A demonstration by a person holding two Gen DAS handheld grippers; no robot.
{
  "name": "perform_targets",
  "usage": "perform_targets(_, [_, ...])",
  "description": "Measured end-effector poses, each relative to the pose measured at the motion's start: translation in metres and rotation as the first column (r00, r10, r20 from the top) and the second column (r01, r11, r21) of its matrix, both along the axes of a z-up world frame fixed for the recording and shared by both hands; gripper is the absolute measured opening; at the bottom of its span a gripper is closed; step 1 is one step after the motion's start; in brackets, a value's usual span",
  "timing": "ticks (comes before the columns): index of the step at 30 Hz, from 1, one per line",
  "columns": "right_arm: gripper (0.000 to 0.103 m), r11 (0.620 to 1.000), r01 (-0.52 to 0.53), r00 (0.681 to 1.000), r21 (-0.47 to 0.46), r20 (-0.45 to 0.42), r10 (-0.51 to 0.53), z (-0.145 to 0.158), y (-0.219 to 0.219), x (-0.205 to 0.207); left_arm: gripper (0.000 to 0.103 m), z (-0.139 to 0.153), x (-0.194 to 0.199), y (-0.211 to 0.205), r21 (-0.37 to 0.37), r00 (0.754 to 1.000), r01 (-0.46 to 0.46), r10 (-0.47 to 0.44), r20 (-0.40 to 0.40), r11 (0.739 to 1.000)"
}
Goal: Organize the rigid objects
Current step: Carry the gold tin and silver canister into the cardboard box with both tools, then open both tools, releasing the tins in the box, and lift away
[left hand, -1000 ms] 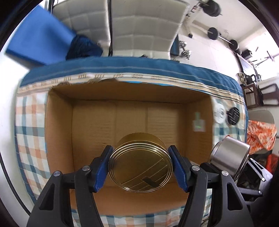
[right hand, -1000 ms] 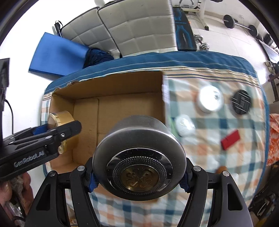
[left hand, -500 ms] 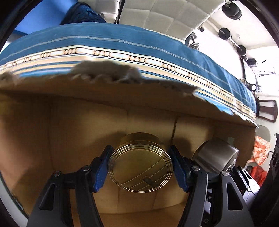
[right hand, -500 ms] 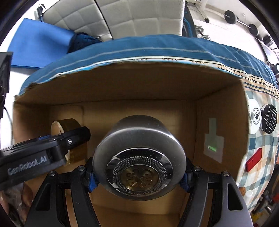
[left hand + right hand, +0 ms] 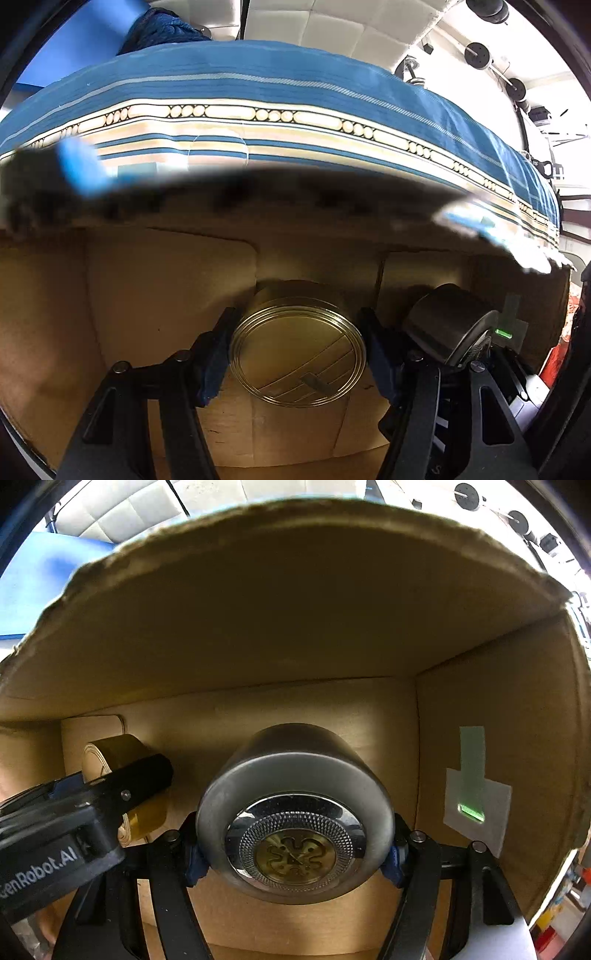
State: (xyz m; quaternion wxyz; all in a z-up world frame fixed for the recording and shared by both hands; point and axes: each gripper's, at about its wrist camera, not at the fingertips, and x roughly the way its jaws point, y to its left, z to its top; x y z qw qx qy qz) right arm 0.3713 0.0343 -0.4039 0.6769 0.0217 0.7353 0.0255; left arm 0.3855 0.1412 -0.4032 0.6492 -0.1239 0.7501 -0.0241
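Note:
My left gripper (image 5: 297, 354) is shut on a round gold tin (image 5: 297, 350), holding it low inside the cardboard box (image 5: 155, 288), near the box's far wall. My right gripper (image 5: 293, 849) is shut on a round grey metal tin (image 5: 293, 812) with an ornate lid, also inside the box (image 5: 295, 627), to the right of the gold tin (image 5: 114, 757). The grey tin shows at the right of the left wrist view (image 5: 447, 325). The left gripper's body shows at the left of the right wrist view (image 5: 74, 827).
A blue striped tablecloth (image 5: 295, 103) lies beyond the box's far rim. The box's right wall carries a white label with green tape (image 5: 474, 790). White cushioned seats (image 5: 351, 26) and dumbbells (image 5: 480, 55) stand behind the table.
Both grippers have gone down and forward into the box with their tins. The box walls now fill both views and the checked cloth with its small objects has left sight.

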Motion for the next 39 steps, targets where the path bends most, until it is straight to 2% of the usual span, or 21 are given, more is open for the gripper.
perform_targets(10, [0.075, 1.000, -0.002, 1.000, 0.010, -0.020, 0.002, 0.003, -0.007, 0.006, 0.063, 0.011, -0.005, -0.002, 0.042, 1.000, -0.003, 0.003, -0.021, 0.999])
perform_targets(11, [0.076, 1.000, -0.006, 1.000, 0.008, -0.015, 0.006, 0.005, -0.007, 0.006, 0.064, 0.014, -0.006, -0.002, 0.046, 1.000, -0.002, 0.003, -0.018, 0.999])
perform_targets(15, [0.081, 1.000, -0.018, 1.000, 0.024, -0.006, 0.018, 0.016, -0.007, 0.008, 0.084, 0.027, -0.010, 0.001, 0.027, 1.000, -0.023, 0.023, 0.001, 0.999])
perform_targets(19, [0.086, 0.999, -0.032, 0.999, 0.016, 0.007, 0.032, 0.030, -0.007, 0.008, 0.086, 0.043, -0.017, 0.004, 0.038, 0.999, -0.029, 0.028, 0.018, 0.999])
perform_targets(21, [0.089, 0.999, -0.040, 0.999, 0.018, 0.015, 0.040, 0.037, -0.008, 0.005, 0.089, 0.052, -0.020, 0.007, 0.060, 0.999, -0.019, 0.017, 0.033, 0.998])
perform_targets(23, [0.097, 0.999, -0.049, 0.999, 0.011, 0.025, 0.048, 0.045, -0.006, 0.001, 0.091, 0.064, -0.021, 0.007, 0.090, 0.998, -0.011, 0.006, 0.056, 0.996])
perform_targets(24, [0.101, 0.999, -0.052, 0.998, 0.009, 0.036, 0.052, 0.050, -0.006, -0.001, 0.101, 0.072, -0.026, 0.007, 0.104, 0.997, -0.004, -0.003, 0.071, 0.995])
perform_targets(25, [0.103, 0.998, -0.056, 0.997, 0.013, 0.054, 0.055, 0.057, -0.004, -0.005, 0.103, 0.074, -0.031, 0.007, 0.113, 0.997, -0.002, -0.008, 0.080, 0.994])
perform_targets(32, [0.103, 0.998, -0.063, 0.990, 0.024, 0.129, 0.059, 0.088, -0.007, -0.038, 0.103, 0.121, -0.075, 0.014, 0.163, 0.985, -0.014, -0.014, 0.171, 0.987])
perform_targets(39, [0.103, 0.996, -0.082, 0.966, -0.018, 0.244, 0.084, 0.143, -0.017, -0.087, 0.103, 0.162, -0.118, 0.019, 0.206, 0.961, -0.029, -0.029, 0.275, 0.978])
